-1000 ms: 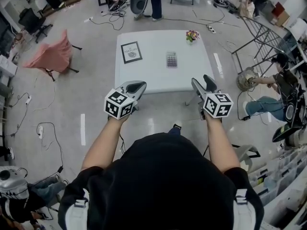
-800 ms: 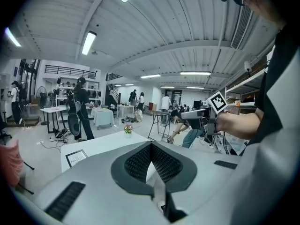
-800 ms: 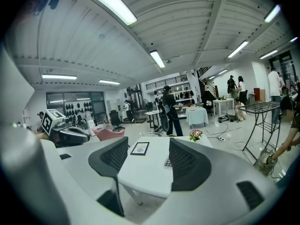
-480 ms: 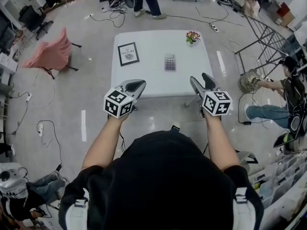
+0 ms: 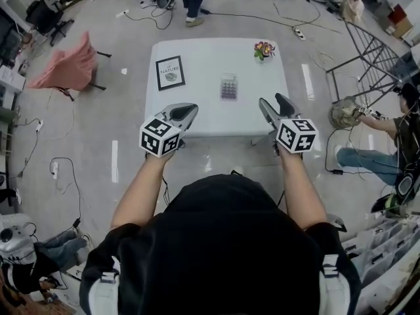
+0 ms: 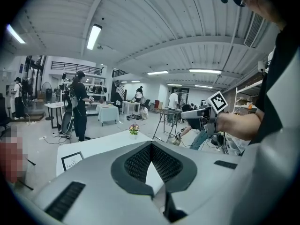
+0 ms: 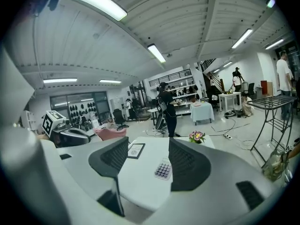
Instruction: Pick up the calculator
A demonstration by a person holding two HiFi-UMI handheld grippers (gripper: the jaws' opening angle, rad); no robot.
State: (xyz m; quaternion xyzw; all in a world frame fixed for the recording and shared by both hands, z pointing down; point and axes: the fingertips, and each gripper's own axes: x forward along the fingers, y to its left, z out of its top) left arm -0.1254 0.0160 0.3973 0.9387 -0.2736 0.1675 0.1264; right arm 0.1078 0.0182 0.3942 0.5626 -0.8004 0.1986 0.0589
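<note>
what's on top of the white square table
A calculator with purple keys, a black-framed print and a flower bunch. The left gripper and right gripper hide parts of the table's near edge.

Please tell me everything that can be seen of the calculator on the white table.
The calculator is small, flat and rectangular, with a pale body and rows of round lilac keys, which show best in the right gripper view. It looks like plastic. It lies flat, keys up, near the middle of the white table, with its long side pointing away from the person. Only the table touches it; nothing holds it.
</note>
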